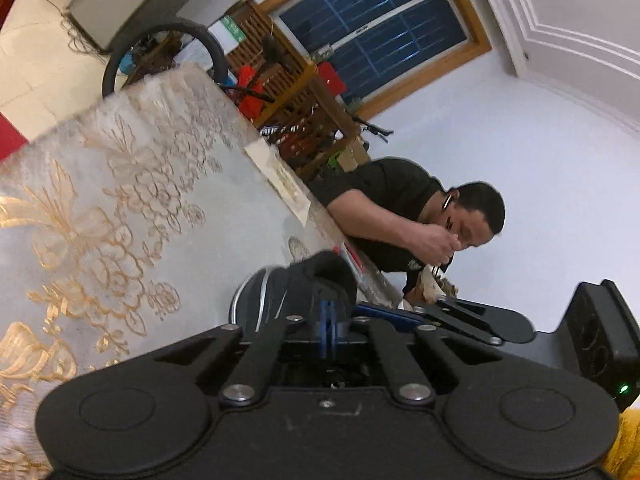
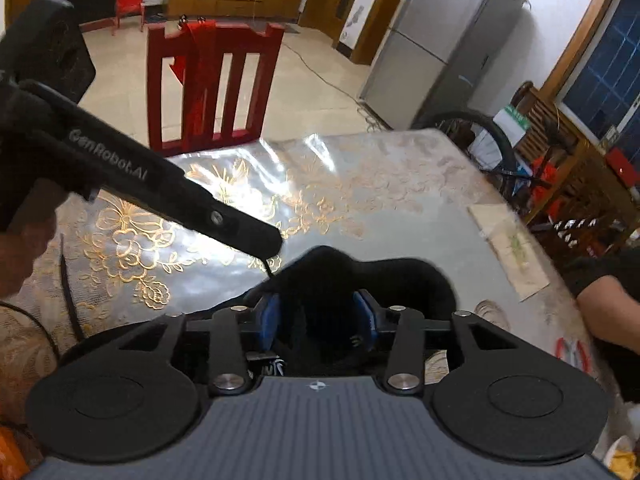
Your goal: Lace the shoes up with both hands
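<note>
A black shoe (image 1: 296, 284) lies on the table with the floral cloth (image 1: 120, 200). In the left wrist view my left gripper (image 1: 329, 320) has its blue pads pressed together just above the shoe. In the right wrist view the left gripper (image 2: 274, 246) comes in from the left and pinches a thin black lace (image 2: 269, 268) rising from the shoe (image 2: 360, 280). My right gripper (image 2: 320, 320) is open, its blue pads (image 2: 270, 320) on either side of the shoe's black tongue and collar. The right gripper also shows side-on in the left wrist view (image 1: 384, 312).
A red chair (image 2: 212, 84) stands at the table's far side. A man in black (image 1: 400, 208) leans on the right edge, eating. A paper sheet (image 2: 512, 248) lies near him. A bicycle wheel (image 1: 168, 52), wooden shelf (image 1: 288, 92) and fridge (image 2: 436, 40) stand beyond.
</note>
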Tool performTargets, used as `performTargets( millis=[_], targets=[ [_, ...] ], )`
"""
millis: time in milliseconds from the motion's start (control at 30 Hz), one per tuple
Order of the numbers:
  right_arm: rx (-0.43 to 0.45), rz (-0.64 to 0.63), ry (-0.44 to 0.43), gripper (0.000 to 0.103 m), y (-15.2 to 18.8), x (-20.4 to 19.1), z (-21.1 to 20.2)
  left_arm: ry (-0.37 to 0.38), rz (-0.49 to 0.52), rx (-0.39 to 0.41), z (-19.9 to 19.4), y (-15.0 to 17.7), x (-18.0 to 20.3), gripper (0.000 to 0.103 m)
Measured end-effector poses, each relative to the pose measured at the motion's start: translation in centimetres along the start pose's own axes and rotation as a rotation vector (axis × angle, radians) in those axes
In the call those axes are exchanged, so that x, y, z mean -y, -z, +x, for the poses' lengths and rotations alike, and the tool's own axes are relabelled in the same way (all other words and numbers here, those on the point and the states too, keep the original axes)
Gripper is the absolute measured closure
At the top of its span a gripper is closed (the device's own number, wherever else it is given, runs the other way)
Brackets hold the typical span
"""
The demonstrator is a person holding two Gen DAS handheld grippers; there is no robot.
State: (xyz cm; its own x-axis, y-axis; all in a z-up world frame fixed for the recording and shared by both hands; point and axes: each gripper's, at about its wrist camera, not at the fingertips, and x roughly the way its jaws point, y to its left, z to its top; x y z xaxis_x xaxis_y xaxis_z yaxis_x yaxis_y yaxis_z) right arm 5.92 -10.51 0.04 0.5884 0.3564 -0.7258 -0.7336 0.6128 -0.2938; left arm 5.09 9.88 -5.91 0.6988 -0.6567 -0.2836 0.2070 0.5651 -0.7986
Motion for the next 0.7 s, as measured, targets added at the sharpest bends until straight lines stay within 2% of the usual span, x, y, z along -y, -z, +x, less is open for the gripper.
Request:
performTargets(
  millis=[100, 167, 233, 300, 333, 367, 400, 433, 500, 567, 700],
  targets=[
    [0.053, -0.070, 0.004, 0.058, -0.8, -0.4, -2.0, -0.001, 0.037, 0.034, -1.6, -0.9, 0.8, 0.103],
    [0.073, -0.177, -0.025, 0.057, -1.2, -1.6, -1.9, -0.024, 0.069, 0.034, -2.2, -1.3, 1.2, 0.103],
    [0.074, -0.295, -0.049, 0.057, -1.4, -3.1, -1.1, -0.083, 0.113, 0.020, -2.8, -1.2, 1.4, 0.102],
    [0.034, -0.413, -0.029, 0.060, -1.0, -4.5, 0.8, -0.165, 0.147, 0.002, -3.4, -0.5, 1.3, 0.099],
    [0.007, -0.453, -0.011, 0.072, -0.8, -4.8, 1.8, -0.208, 0.161, -0.012, -3.5, 0.0, 1.2, 0.098],
    [-0.017, -0.479, 0.004, 0.091, -0.6, -5.1, 2.7, -0.242, 0.170, -0.032, -3.5, 0.5, 1.0, 0.098],
    [-0.030, -0.460, 0.008, 0.096, -0.6, -4.9, 3.1, -0.274, 0.178, -0.058, -3.3, 1.0, 0.7, 0.098],
    [-0.029, -0.416, -0.003, 0.101, -0.8, -4.4, 3.2, -0.303, 0.191, -0.086, -3.1, 1.6, 0.6, 0.095],
    [0.062, -0.171, -0.111, 0.101, -2.1, -1.5, 1.1, -0.351, 0.233, -0.147, -2.1, 2.8, 0.8, 0.087],
    [0.151, 0.074, -0.218, 0.101, -3.3, 1.4, -1.1, -0.381, 0.294, -0.205, -0.8, 3.8, 1.3, 0.084],
    [0.327, 0.569, -0.425, 0.100, -5.8, 7.2, -5.3, -0.398, 0.351, -0.231, 0.4, 4.6, 2.1, 0.080]
  ],
)
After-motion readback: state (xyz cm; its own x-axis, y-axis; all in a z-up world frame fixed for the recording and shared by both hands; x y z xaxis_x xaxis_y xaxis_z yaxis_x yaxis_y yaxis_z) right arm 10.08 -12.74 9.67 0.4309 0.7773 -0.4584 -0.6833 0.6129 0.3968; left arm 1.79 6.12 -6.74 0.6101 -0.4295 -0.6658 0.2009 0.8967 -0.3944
